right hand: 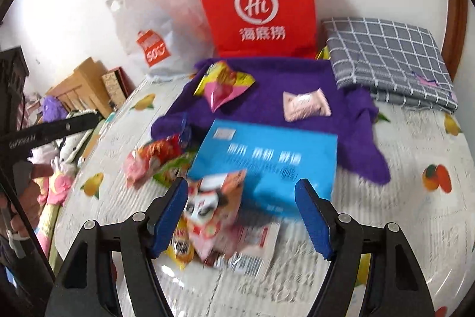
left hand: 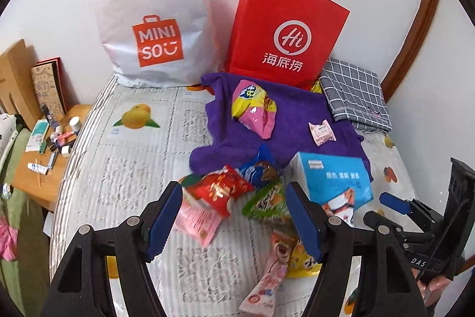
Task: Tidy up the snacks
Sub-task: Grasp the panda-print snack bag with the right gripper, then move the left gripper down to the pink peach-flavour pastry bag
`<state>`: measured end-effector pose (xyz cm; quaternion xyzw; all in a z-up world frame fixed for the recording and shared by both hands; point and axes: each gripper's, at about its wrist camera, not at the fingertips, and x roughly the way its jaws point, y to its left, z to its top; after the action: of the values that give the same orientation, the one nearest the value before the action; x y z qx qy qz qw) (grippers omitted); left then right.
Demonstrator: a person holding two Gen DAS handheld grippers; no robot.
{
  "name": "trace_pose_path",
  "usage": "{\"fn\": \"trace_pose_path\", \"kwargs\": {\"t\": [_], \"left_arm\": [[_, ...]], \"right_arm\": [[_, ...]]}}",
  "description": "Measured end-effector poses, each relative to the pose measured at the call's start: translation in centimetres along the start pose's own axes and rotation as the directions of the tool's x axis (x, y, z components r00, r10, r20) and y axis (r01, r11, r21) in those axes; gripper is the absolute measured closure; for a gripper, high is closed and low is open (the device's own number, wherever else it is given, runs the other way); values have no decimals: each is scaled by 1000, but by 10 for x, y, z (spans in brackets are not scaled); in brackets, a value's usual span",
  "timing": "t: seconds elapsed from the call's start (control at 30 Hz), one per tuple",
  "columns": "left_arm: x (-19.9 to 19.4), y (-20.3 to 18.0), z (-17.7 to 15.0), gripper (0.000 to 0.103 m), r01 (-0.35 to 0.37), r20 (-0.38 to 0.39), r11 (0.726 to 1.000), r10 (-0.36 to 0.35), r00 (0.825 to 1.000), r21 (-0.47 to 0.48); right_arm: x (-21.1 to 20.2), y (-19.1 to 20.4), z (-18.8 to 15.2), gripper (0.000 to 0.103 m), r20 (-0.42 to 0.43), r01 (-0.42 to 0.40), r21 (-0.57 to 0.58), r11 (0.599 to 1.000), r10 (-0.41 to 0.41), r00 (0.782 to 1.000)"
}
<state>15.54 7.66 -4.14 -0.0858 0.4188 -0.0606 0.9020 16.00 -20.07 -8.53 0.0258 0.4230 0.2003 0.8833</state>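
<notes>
Snack packets lie scattered on a bed. A blue box (left hand: 335, 181) (right hand: 267, 165) lies at the edge of a purple towel (left hand: 297, 115) (right hand: 285, 79). On the towel lie a yellow-pink packet (left hand: 255, 109) (right hand: 222, 85) and a small pink packet (left hand: 322, 132) (right hand: 305, 104). A red packet (left hand: 222, 192) (right hand: 157, 153), a green packet (left hand: 267, 201) and a blue packet (left hand: 258, 168) lie in a heap. My left gripper (left hand: 234, 198) is open above the heap. My right gripper (right hand: 242, 195) is open above a pink face-print packet (right hand: 210, 213); in the left wrist view it (left hand: 394, 202) shows at right.
A red paper bag (left hand: 285, 28) (right hand: 255, 2) and a white Miniso bag (left hand: 151, 20) (right hand: 148, 28) stand against the wall. A folded grey checked cloth (left hand: 353, 94) (right hand: 386, 58) lies at right. A wooden side table (left hand: 44, 156) with small toiletries stands left of the bed.
</notes>
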Motion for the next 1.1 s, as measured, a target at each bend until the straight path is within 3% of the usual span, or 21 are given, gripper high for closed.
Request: {"fn": "trace_pose_path", "kwargs": {"t": [0.2,0.47,0.53,0.63,0.77,1.1], "left_arm": [[-4,15,-21,34,12,-5,1000,-12,1000,-27],[-11,33,-41,34,-1,-6,998,1,1000,-69],[-10,34,-44,34,-5,-9,997,5,1000,-72],[-6,33,-46,34,-12,-21,998,10,1000,-68],[-1,29,-46,33,-24,-30,998,22,999,-58],[34,24,-51,33,-69,-92,998,68,993,-5]], "right_arm": [[15,15,-18,28,-26,-51,-13,999,51,998],[48,23,-25,29,-88,-12,-17,1000,10,996],[54,17,-27,29,-91,-56,22,998,57,994],[56,12,-29,47,-90,-119,59,991,124,988],[40,11,-31,62,-61,-119,53,991,122,991],[-19,-21,-47,62,32,-79,80,994,77,997]]}}
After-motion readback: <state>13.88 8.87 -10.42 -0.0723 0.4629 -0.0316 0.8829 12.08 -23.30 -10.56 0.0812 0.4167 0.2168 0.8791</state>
